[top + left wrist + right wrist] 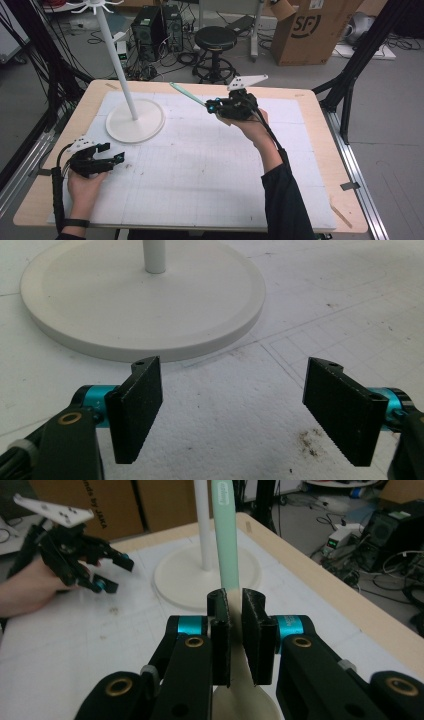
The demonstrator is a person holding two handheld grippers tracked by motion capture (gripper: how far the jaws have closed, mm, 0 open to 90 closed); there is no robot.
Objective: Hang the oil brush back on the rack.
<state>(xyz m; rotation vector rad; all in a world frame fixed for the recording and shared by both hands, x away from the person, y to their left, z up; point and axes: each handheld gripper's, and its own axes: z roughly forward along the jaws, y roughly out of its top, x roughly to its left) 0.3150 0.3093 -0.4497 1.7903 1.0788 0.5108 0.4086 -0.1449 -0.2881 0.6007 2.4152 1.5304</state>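
The right gripper (212,106) is raised above the table (310,107), jaws pinching a pale green spoon (226,535) near its bowl end (the bowl sits beneath the jaws); the handle projects forward beyond the fingertips, toward the white stand (131,77). The left gripper (114,154) rests low, jaws spread and empty, with the stand base (145,305) just ahead. Risk: the narrow grip could let the spoon pivot or slip if swung.

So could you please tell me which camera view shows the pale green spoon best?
The right gripper view: the pale green spoon stands close up, clamped between the right tongs, its handle rising toward the white stand. The high view shows it small and thin, sticking out from those tongs. The left gripper view gives the stand's base instead.
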